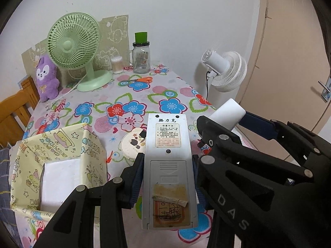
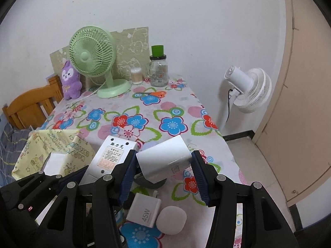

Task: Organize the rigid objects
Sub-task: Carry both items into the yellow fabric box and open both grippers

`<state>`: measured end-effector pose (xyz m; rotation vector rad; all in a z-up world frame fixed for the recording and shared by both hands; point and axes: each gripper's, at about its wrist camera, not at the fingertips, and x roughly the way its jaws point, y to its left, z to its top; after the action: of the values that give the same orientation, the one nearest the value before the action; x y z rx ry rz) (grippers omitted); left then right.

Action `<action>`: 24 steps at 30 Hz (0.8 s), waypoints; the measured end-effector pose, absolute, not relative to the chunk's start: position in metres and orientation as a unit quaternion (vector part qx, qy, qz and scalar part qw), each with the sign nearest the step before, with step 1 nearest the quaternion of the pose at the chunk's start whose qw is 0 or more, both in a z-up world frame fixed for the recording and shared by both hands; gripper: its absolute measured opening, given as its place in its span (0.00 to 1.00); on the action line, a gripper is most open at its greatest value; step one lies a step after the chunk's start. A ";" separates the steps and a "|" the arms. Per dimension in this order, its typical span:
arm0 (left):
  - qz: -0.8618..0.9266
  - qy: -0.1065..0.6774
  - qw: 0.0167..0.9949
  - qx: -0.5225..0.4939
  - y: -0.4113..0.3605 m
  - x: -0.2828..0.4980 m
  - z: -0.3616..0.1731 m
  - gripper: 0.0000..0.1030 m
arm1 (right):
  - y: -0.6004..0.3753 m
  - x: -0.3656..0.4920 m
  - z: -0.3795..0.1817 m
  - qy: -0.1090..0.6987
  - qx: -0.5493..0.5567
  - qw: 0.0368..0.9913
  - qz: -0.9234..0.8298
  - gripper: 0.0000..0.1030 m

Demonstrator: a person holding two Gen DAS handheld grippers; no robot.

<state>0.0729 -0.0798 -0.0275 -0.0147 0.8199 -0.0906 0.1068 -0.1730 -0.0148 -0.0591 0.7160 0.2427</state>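
Observation:
My left gripper (image 1: 167,175) is shut on a grey remote control (image 1: 168,165), held back side up above the flowered table; the remote also shows in the right wrist view (image 2: 109,155). My right gripper (image 2: 163,171) is shut on a white rectangular power bank (image 2: 163,159), held above the table just right of the remote; the power bank also shows in the left wrist view (image 1: 227,113). A yellow patterned storage box (image 1: 60,155) with a white item inside stands at the left, and shows in the right wrist view (image 2: 51,150).
Below my right gripper lie a white 45W charger (image 2: 144,210) and a white rounded case (image 2: 171,220). A round tin (image 1: 134,142) lies by the remote. At the back stand a green fan (image 1: 74,47), a purple plush (image 1: 46,78), a glass jar (image 1: 141,57), cotton swabs (image 1: 116,65) and orange scissors (image 1: 142,80). A white floor fan (image 2: 248,88) stands right of the table.

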 end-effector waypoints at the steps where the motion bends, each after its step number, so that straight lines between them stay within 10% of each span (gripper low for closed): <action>1: -0.043 0.396 0.917 -0.005 -0.079 0.071 -0.026 0.44 | -0.171 0.105 -0.014 0.348 -0.029 0.929 0.119 0.54; 24: -0.004 0.367 0.930 0.002 -0.037 0.046 0.000 0.44 | -0.131 0.083 0.013 0.329 -0.041 0.933 0.142 0.54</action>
<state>0.0462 -0.0374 0.0004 0.0043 0.7512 -0.0091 0.0834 -0.1306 0.0132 -0.0841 0.6730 0.2912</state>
